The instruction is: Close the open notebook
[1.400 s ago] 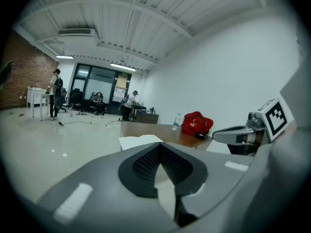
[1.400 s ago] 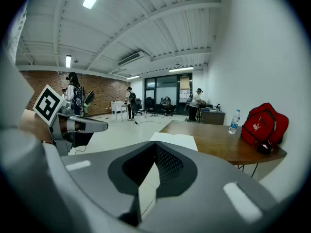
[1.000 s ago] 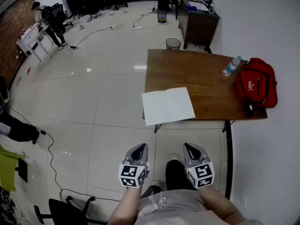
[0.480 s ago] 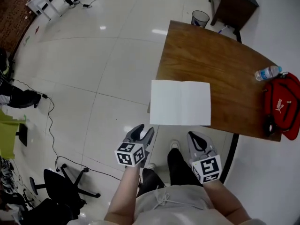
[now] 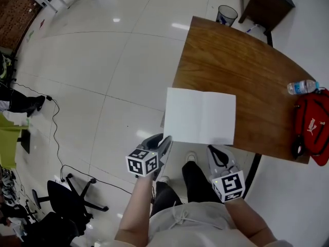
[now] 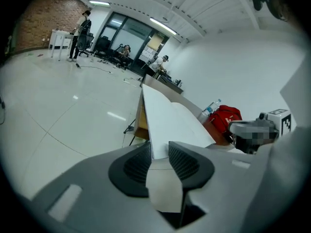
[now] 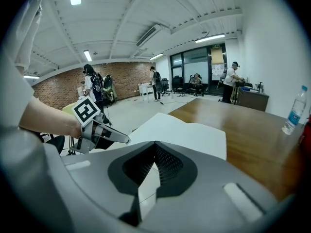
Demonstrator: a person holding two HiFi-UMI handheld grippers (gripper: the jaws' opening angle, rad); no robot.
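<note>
The open white notebook (image 5: 200, 116) lies flat at the near left corner of the wooden table (image 5: 241, 66), overhanging its edge. My left gripper (image 5: 163, 143) is at the notebook's near left corner. In the left gripper view the notebook (image 6: 170, 118) has its corner between the jaws of the left gripper (image 6: 159, 147), which are closing; I see no firm press from the pads. My right gripper (image 5: 218, 156) hangs just short of the notebook's near edge, its jaws together and empty. The right gripper (image 7: 155, 147) looks over the notebook (image 7: 184, 130).
A water bottle (image 5: 302, 87) and a red bag (image 5: 314, 125) sit at the table's right end. A waste bin (image 5: 226, 14) stands on the floor beyond the table. An office chair (image 5: 67, 199) and cables are at lower left. The person's legs are below the table edge.
Both grippers moved forward and down to the notebook's near edge. The left gripper went from shut to wide open, then narrowed around the notebook's near left corner.
</note>
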